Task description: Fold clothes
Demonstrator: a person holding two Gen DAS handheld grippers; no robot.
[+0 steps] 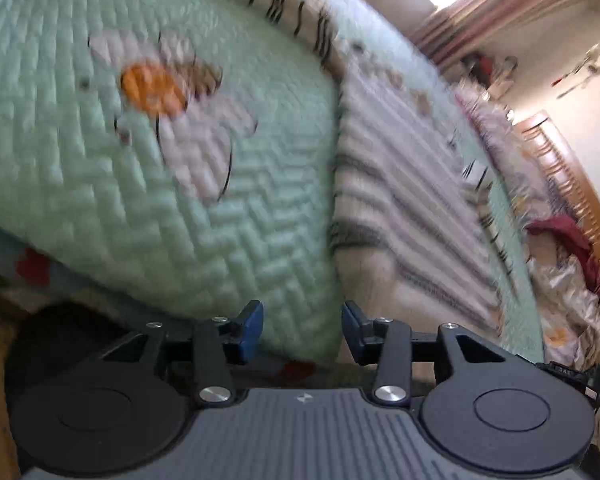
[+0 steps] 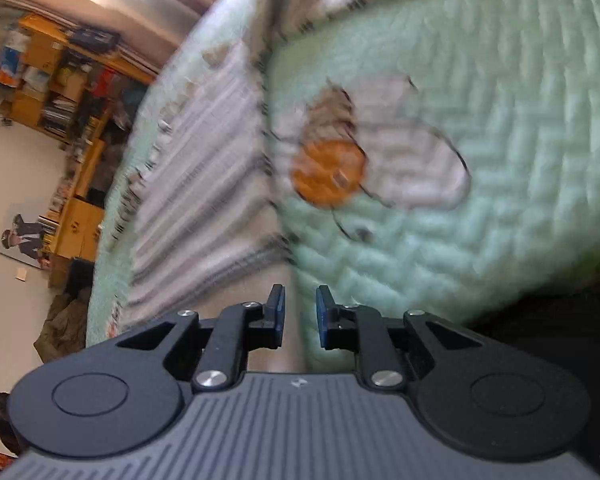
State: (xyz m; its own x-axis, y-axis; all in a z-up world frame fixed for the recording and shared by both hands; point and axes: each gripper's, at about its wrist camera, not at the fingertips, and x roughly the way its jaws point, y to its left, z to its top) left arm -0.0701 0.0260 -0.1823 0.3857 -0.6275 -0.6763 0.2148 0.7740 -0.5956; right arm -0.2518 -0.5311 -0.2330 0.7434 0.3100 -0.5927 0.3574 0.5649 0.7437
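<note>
— On the bed, what lies under the two tools?

— A mint-green quilt (image 1: 100,152) with a big white flower and an orange centre, and beside it a striped garment (image 1: 412,216), pale with grey bands. The garment lies flat on the quilt, running away from both cameras.

— How does the left gripper (image 1: 302,332) stand?

— Its blue-padded fingers (image 1: 250,330) are spread wide, with nothing between them. Behind the gap shows the quilt's near edge, with the garment's edge right of it. Both views are blurred, so I cannot tell whether a finger touches cloth.

— And the right gripper (image 2: 300,316)?

— Parted too, but more narrowly than the left. Nothing is pinched. Through its gap I see the line where the striped garment (image 2: 204,184) meets the green quilt (image 2: 500,160); the garment lies to the left of that line in this view, the flower to the right.

— Anything else around?

— In the left wrist view a dark red cloth (image 1: 572,248) lies crumpled far off to the right, beside a wooden slatted frame (image 1: 560,168). In the right wrist view wooden shelves (image 2: 60,92) crowded with things stand against the far wall, well apart from the bed.
</note>
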